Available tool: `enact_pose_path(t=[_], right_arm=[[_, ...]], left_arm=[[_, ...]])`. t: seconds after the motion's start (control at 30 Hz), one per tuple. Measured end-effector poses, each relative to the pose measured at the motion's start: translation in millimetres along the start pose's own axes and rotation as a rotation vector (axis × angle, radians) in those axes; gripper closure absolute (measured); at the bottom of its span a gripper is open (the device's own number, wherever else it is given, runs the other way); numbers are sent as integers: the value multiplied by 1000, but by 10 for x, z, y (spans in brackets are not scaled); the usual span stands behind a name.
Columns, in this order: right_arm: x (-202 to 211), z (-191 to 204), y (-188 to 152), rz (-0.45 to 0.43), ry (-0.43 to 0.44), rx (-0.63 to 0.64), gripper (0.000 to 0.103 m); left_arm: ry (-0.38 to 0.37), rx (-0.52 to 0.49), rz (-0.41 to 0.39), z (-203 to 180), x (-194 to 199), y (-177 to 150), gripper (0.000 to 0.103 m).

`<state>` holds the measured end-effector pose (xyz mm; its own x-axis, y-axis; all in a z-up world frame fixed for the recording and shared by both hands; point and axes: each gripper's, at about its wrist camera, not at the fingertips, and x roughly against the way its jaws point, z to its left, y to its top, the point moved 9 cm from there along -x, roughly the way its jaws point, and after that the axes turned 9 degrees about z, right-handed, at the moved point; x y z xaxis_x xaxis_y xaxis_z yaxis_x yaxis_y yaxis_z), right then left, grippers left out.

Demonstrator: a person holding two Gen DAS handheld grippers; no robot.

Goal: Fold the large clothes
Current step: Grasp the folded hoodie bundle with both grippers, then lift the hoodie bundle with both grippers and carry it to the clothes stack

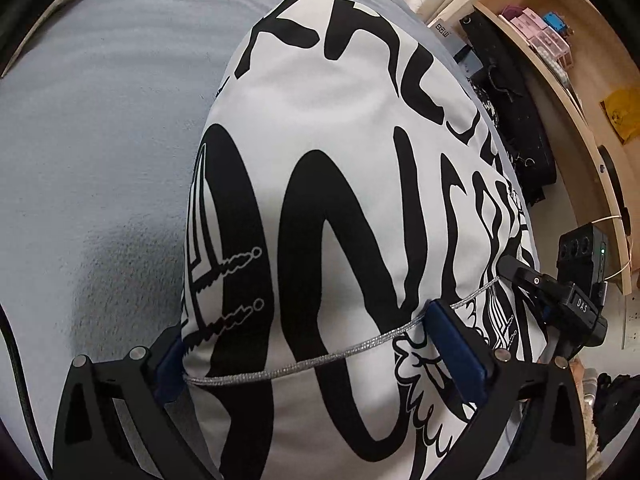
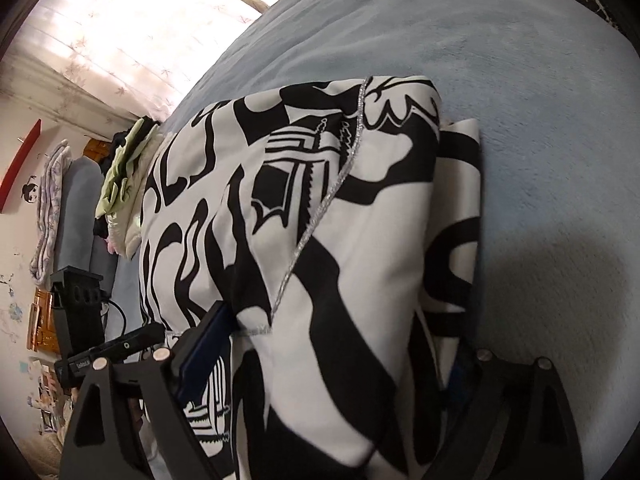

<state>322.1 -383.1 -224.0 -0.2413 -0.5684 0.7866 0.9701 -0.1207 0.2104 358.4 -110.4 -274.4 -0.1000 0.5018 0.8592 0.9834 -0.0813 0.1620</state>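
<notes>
Fabric of the garment (image 1: pixel 340 184) is lying between the spread-apart fingers of both the left gripper (image 1: pixel 320 344) and right gripper (image 2: pixel 332 360) (seemingly releasing), settling on the bed (image 2: pixel 520 100).

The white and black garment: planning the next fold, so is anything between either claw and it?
Nothing visible. The garment already lies between the fingers of both the left claw and the right claw, on the blue bedcover.

I see one white garment (image 1: pixel 340 184) with bold black graphic print lying on the pale blue bedspread. It is partly folded, layers stacked unevenly at one edge. A thin silver cord (image 1: pixel 312 360) runs across its upper surface.
</notes>
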Motion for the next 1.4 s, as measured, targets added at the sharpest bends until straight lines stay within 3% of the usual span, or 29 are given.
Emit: enact_pose_path(t=[0.07, 0.13, 0.37, 0.5, 0.67, 0.83, 1.07, 1.4], right_arm=[[10, 15, 6, -27, -6, 13, 17], [22, 54, -8, -38, -9, 39, 29], [-7, 81, -5, -43, -1, 25, 35], [17, 122, -32, -52, 18, 15, 47], [86, 216, -75, -73, 2, 14, 61], [164, 371, -114, -100, -5, 11, 71], [237, 693, -279, -121, -15, 14, 73], [284, 1363, -748, -84, -22, 59, 74]], left_arm=[[-6, 9, -1, 9, -18, 14, 0], [-5, 12, 3, 54, -6, 3, 0], [5, 26, 10, 5, -77, 72, 0], [38, 15, -8, -82, -81, 108, 2], [108, -30, -64, -241, 62, 88, 17], [125, -59, -96, -357, 225, 72, 34], [160, -108, -127, -500, 442, -58, 47], [170, -86, -129, -307, 934, -431, 50]])
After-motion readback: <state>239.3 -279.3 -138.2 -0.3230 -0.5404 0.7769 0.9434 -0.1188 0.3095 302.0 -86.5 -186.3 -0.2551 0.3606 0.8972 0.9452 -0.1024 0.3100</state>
